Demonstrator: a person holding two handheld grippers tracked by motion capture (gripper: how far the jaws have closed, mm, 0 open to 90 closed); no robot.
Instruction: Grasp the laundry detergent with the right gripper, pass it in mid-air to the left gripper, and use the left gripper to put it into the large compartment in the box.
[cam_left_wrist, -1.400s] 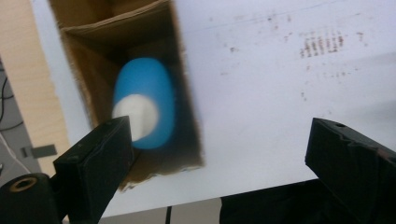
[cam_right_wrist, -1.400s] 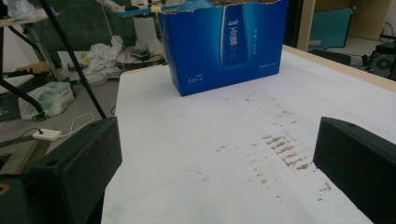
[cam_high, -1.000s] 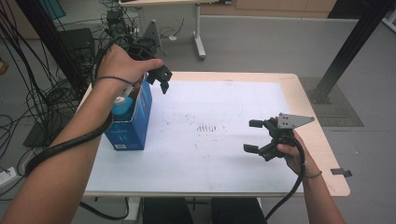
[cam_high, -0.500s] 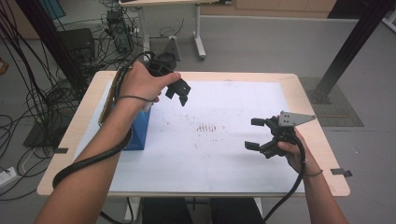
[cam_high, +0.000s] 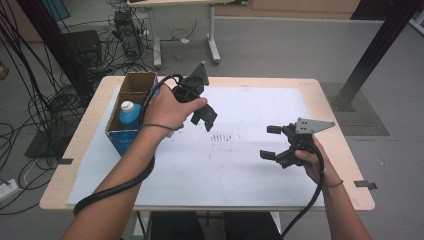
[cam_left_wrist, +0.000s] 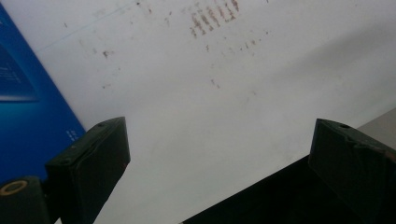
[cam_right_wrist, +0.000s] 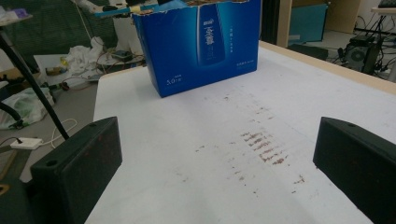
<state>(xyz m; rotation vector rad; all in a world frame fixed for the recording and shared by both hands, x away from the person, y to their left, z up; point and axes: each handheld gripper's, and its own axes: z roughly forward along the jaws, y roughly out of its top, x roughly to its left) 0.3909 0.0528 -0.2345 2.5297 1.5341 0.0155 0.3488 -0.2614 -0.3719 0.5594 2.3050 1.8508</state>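
An open-topped blue cardboard box (cam_high: 131, 131) stands at the table's left. Inside it, upright, is a blue bottle with a white cap (cam_high: 129, 112). My left gripper (cam_high: 204, 118) hovers open just right of the box, over the white paper, with nothing between its jaws. Along those jaws, the left gripper (cam_left_wrist: 224, 135) has the box's blue side (cam_left_wrist: 28, 107) close at its left. My right gripper (cam_high: 270, 142) is open and empty over the paper's right part. From that right gripper (cam_right_wrist: 219, 140), the box (cam_right_wrist: 205, 42) stands farther off across the paper.
A white paper sheet (cam_high: 250, 175) covers most of the wooden table (cam_high: 345, 150), with brown smudges (cam_high: 222, 136) at its middle. Cables, a computer case and desk legs crowd the floor beyond the far edge. A black post stands at the right.
My left hand has moved its gripper from above the box rightward and toward the middle of the paper, uncovering the bottle in the box. The right gripper has hardly moved.
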